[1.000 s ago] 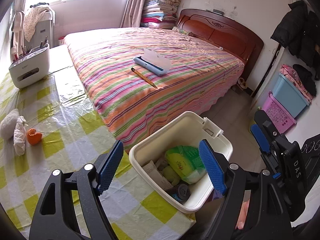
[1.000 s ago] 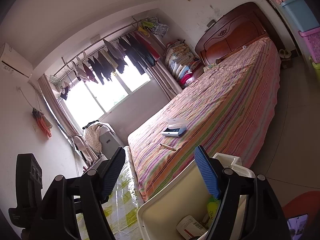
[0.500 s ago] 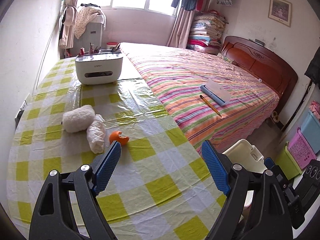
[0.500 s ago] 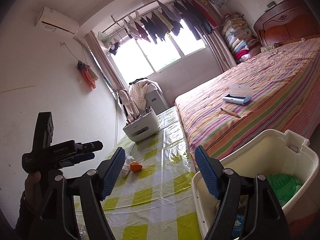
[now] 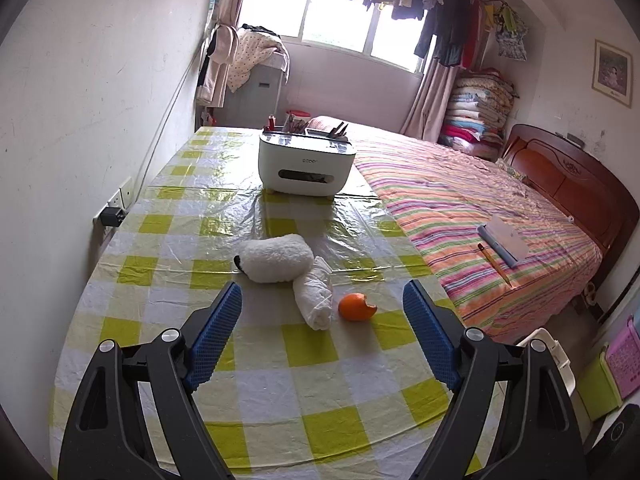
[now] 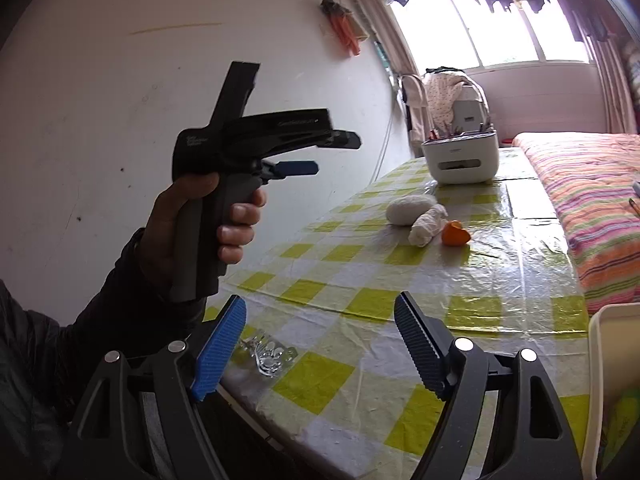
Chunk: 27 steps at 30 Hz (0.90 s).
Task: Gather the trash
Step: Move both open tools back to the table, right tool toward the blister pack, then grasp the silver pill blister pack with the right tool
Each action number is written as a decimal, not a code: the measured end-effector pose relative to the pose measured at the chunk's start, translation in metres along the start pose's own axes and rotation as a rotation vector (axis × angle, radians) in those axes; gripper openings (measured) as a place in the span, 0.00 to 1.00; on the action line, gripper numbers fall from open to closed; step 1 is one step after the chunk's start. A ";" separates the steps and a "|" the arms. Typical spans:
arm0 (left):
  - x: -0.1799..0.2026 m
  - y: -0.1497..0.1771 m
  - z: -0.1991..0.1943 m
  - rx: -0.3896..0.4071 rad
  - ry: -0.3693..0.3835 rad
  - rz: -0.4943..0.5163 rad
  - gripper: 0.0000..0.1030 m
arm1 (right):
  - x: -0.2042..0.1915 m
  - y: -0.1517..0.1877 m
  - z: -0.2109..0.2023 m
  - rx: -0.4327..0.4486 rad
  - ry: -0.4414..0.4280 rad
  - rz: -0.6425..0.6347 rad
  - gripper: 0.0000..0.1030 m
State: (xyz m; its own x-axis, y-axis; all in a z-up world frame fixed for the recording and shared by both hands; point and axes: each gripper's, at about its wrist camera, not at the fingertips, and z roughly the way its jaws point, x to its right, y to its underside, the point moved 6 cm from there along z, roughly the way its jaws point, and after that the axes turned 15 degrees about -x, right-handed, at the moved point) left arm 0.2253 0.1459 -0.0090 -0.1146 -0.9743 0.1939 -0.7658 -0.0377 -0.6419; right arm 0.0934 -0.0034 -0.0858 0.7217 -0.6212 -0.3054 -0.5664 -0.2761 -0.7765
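Landmark: a white organiser box (image 5: 306, 164) stands at the far end of a table (image 5: 280, 364) covered in a yellow-and-white checked cloth.
Trash on table: well in front of the box lie a fluffy white wad (image 5: 278, 258), a crumpled white tissue roll (image 5: 316, 298) touching it, and a piece of orange peel (image 5: 356, 307) just beside the tissue.
More trash: a crinkled clear wrapper (image 6: 266, 354) lies at the table edge farthest from the box.
Bin: only the rim of a white bin (image 6: 600, 376) shows, off the table's near corner, far from the box.
Left gripper (image 5: 322, 334): jaws spread wide, holding nothing, above the cloth and aimed toward the tissue and peel.
Right gripper (image 6: 320, 346): jaws spread wide, empty, near the wrapper.
Progress: judged early or midway; four pieces remain on the table, none gripped.
Left to do: pick up each piece and carry it to the bin.
Hidden: the bin's contents are out of view; whether the wad counts as trash is unclear.
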 end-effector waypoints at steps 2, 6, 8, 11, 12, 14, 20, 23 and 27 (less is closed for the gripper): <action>-0.009 0.000 0.003 -0.009 -0.007 -0.016 0.79 | -0.024 0.004 0.021 -0.087 -0.083 -0.078 0.72; -0.023 0.003 0.009 -0.036 -0.005 -0.044 0.80 | -0.057 0.008 0.053 -0.228 -0.154 -0.229 0.72; -0.030 0.004 0.010 -0.041 0.008 -0.054 0.82 | -0.064 0.007 0.066 -0.288 -0.166 -0.290 0.72; -0.037 0.006 0.012 -0.055 0.017 -0.063 0.83 | -0.068 0.003 0.085 -0.365 -0.210 -0.342 0.72; -0.039 0.005 0.013 -0.056 0.018 -0.065 0.83 | -0.068 0.003 0.091 -0.388 -0.213 -0.348 0.72; -0.043 0.005 0.015 -0.056 0.015 -0.077 0.83 | -0.065 0.002 0.107 -0.431 -0.184 -0.368 0.72; -0.053 0.002 0.021 -0.073 0.042 -0.105 0.83 | -0.058 0.007 0.138 -0.534 -0.150 -0.403 0.72; -0.062 0.000 0.023 -0.075 0.046 -0.137 0.84 | -0.054 0.008 0.150 -0.569 -0.127 -0.402 0.72; -0.076 0.001 0.030 -0.098 0.043 -0.190 0.85 | -0.048 0.007 0.156 -0.579 -0.113 -0.401 0.65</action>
State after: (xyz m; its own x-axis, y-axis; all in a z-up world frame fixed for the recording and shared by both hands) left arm 0.2524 0.2132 -0.0470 0.0119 -0.9413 0.3373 -0.8341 -0.1954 -0.5158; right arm 0.1164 0.1388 -0.1626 0.9377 -0.3190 -0.1376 -0.3466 -0.8321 -0.4330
